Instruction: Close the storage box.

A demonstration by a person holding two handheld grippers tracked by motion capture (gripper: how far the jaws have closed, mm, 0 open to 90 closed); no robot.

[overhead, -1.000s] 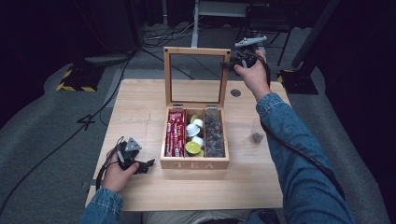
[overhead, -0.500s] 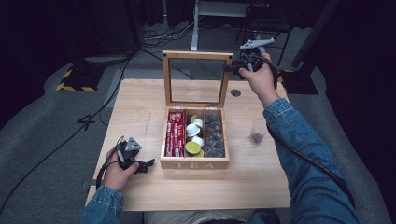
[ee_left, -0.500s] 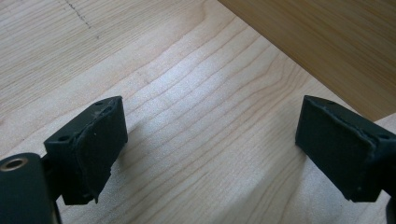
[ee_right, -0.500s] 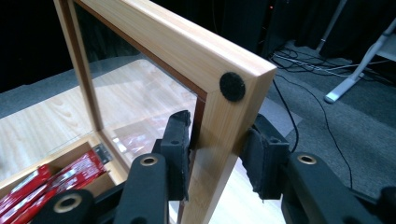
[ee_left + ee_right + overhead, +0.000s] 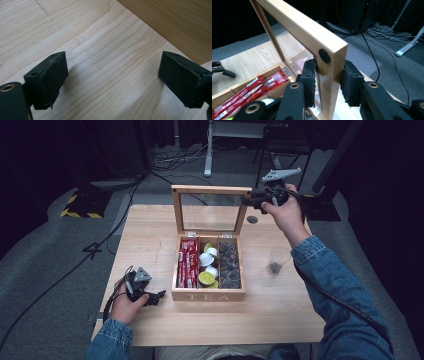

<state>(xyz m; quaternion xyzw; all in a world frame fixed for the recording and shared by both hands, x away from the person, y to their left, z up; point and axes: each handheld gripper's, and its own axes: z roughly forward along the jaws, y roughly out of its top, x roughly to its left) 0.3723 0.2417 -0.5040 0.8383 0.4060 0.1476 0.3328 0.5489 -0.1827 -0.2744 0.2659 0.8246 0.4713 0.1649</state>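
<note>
Swinging further up than before, the lid (image 5: 211, 209) stands upright, right gripper (image 5: 327, 86) jaws having just closed onto its frame; left gripper (image 5: 112, 82) jaws gape empty.

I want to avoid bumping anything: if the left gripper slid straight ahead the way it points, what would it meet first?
Probably the side wall of the wooden tea box; the open left gripper rests on the light wooden table aimed at it, with bare wood between, though the depth is hard to judge.
</note>
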